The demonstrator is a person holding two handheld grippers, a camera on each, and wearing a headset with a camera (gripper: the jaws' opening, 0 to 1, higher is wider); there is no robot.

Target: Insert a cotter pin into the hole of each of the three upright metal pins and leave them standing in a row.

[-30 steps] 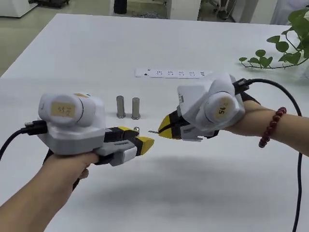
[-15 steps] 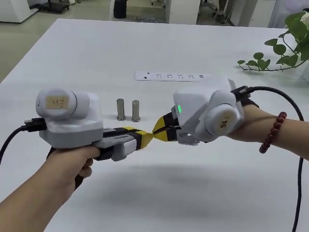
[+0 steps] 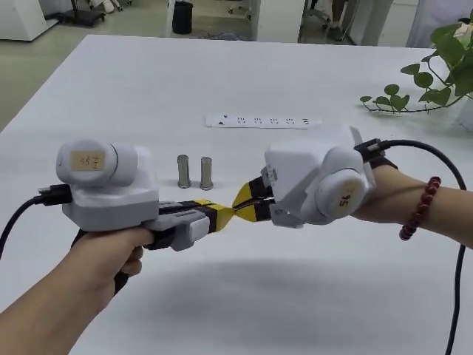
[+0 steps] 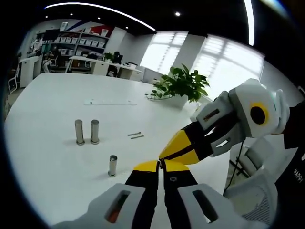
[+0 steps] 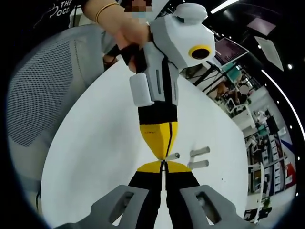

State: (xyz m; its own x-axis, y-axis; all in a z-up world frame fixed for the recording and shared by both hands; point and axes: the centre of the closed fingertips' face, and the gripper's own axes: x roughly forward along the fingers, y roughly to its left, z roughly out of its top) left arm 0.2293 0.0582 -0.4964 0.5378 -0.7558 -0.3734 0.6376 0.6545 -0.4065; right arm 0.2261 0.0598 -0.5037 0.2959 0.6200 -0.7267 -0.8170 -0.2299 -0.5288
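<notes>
Head view: within the last second the left gripper (image 3: 224, 213) and right gripper (image 3: 244, 207) have met tip to tip at frame centre. Both sets of jaws are pinched narrow, and it cannot be told whether they hold a cotter pin. Two metal pins (image 3: 184, 171) stand upright just above and to the left, so an insertion has probably not begun.

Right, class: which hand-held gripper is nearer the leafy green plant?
Right. The right hand-held gripper sits towards the leafy green plant; the left hand-held gripper is farther, beyond their meeting tips.

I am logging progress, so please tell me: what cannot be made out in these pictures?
Whether a cotter pin sits between the tips of the left gripper and right gripper: their yellow tips hide it, all views.
Holes of the metal pins: too small, every view.
Third metal pin: grippers cover it, head view.
</notes>
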